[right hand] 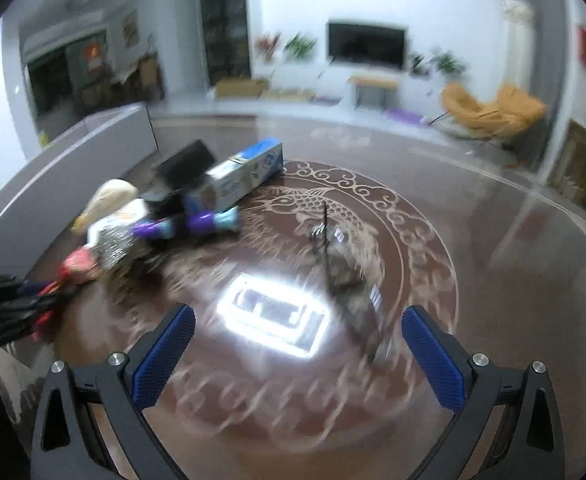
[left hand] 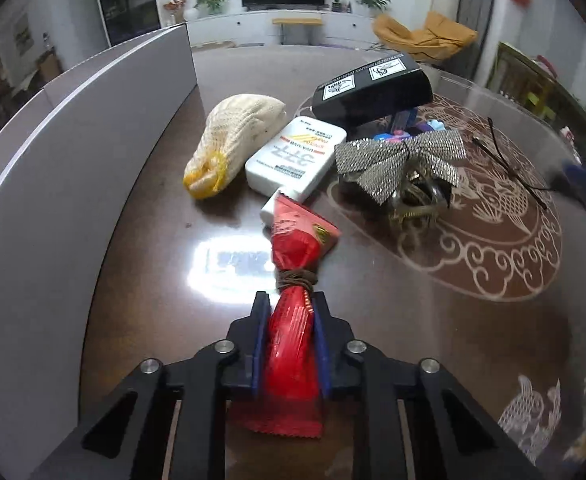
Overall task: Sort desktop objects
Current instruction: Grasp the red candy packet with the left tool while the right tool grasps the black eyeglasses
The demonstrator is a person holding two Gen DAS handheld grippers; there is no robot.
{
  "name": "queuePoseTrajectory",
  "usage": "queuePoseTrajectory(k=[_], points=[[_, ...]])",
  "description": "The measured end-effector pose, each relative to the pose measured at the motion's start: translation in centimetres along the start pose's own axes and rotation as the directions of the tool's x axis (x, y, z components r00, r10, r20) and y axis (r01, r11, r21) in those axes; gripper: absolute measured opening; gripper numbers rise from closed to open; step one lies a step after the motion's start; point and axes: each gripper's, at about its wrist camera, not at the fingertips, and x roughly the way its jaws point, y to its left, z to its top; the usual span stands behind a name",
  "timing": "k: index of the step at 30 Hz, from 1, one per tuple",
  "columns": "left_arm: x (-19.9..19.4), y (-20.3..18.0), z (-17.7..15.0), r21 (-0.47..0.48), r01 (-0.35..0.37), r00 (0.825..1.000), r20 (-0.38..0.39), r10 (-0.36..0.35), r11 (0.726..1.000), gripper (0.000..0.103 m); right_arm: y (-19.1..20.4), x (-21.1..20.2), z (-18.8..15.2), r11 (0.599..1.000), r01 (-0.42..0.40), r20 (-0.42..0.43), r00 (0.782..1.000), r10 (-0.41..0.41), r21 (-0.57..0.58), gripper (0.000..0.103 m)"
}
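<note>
At the bottom middle of the left view, the left gripper [left hand: 289, 312] squeezes a red packet [left hand: 293, 344] tied with a brown band.
Above it lie a white bottle [left hand: 295, 158], a mesh bag [left hand: 237, 140] and a silver bow [left hand: 397, 160]. The right gripper [right hand: 297, 342] is wide open and holds nothing above the brown table [right hand: 513, 280].

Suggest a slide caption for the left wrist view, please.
Left gripper clamps a red packet above the cluttered table.

Everything sits far of my left gripper [left hand: 289, 312], on the table [left hand: 373, 300].
My pouch [left hand: 293, 344] points at the bottle [left hand: 293, 158]; mesh bag [left hand: 233, 140] left, bow [left hand: 401, 160] right, box [left hand: 373, 90] behind, glasses [left hand: 509, 164] far right.
</note>
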Motion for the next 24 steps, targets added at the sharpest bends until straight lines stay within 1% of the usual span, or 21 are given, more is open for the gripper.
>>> queuePoseTrajectory(k=[1,3,4,5,6,7,8,9,11,14,16,18,20,22,24], points=[[0.0,-0.1,0.0,0.001,0.005,1.0,-0.001,-0.005,1.0,0.019,-0.9,1.7,1.4,1.0,-0.018,-0.052,0.999,0.017,-0.009,0.099],[-0.4,-0.4,-0.3,0.002,0.02,1.0,-0.002,-0.02,1.0,0.019,-1.9,4.4,2.6,0.999,-0.03,-0.141,0.99,0.025,-0.033,0.071],[-0.5,-0.3,-0.4,0.003,0.032,0.999,-0.002,-0.032,0.999,0.018,-2.2,5.7,2.9,0.998,-0.04,-0.193,0.981,0.031,-0.046,0.067],[-0.6,-0.2,-0.7,0.002,0.04,0.999,-0.003,-0.04,0.999,0.018,-2.4,6.6,2.8,0.997,-0.05,-0.231,0.972,0.036,-0.055,0.059],[-0.9,0.0,-1.1,-0.003,0.058,0.998,-0.002,-0.058,0.998,0.017,-2.3,7.4,2.6,0.996,-0.057,-0.264,0.964,0.037,-0.071,0.054],[-1.0,-0.6,-1.8,-0.011,0.073,0.997,0.001,-0.073,0.997,0.017,-2.0,7.2,2.4,0.993,-0.049,-0.243,0.97,0.021,-0.111,0.047],[-0.7,-0.7,-1.7,-0.02,0.085,0.996,0.004,-0.085,0.996,0.016,-1.8,7.1,2.3,0.992,-0.057,-0.243,0.97,0.027,-0.116,0.027],[-1.0,-0.3,-1.9,-0.041,0.106,0.994,0.007,-0.105,0.994,0.016,-1.7,6.8,2.1,0.993,-0.05,-0.251,0.968,0.023,-0.102,0.028],[-0.7,0.0,-1.2,-0.063,0.126,0.992,0.035,-0.124,0.99,0.016,-1.4,6.0,1.6,0.994,-0.033,-0.246,0.969,0.007,-0.101,0.028],[-2.6,0.4,-1.2,-0.081,0.162,0.983,0.097,-0.154,0.983,0.016,-0.6,4.0,0.9,0.993,-0.038,-0.231,0.973,0.012,-0.112,0.028],[-3.3,0.6,-0.8,-0.092,0.186,0.977,0.12,-0.174,0.978,0.016,-0.1,2.0,0.7,0.994,-0.063,-0.204,0.978,0.043,-0.089,0.028],[-4.9,1.2,-0.9,-0.114,0.204,0.971,0.148,-0.187,0.972,0.016,0.6,-0.2,1.6,0.993,-0.091,-0.18,0.981,0.076,-0.077,0.028],[-6.6,2.6,-1.1,-0.148,0.226,0.963,0.182,-0.197,0.963,0.016,2.2,-2.2,2.7,0.989,-0.13,-0.15,0.982,0.117,-0.077,0.028],[-8.5,4.6,-0.7,-0.188,0.246,0.953,0.224,-0.202,0.951,0.016,4.8,-3.7,4.4,0.979,-0.187,-0.115,0.977,0.177,-0.083,0.028],[-10.5,7.0,-0.2,-0.221,0.247,0.947,0.262,-0.187,0.943,0.016,8.4,-4.6,6.3,0.961,-0.258,-0.078,0.965,0.251,-0.099,0.028]])
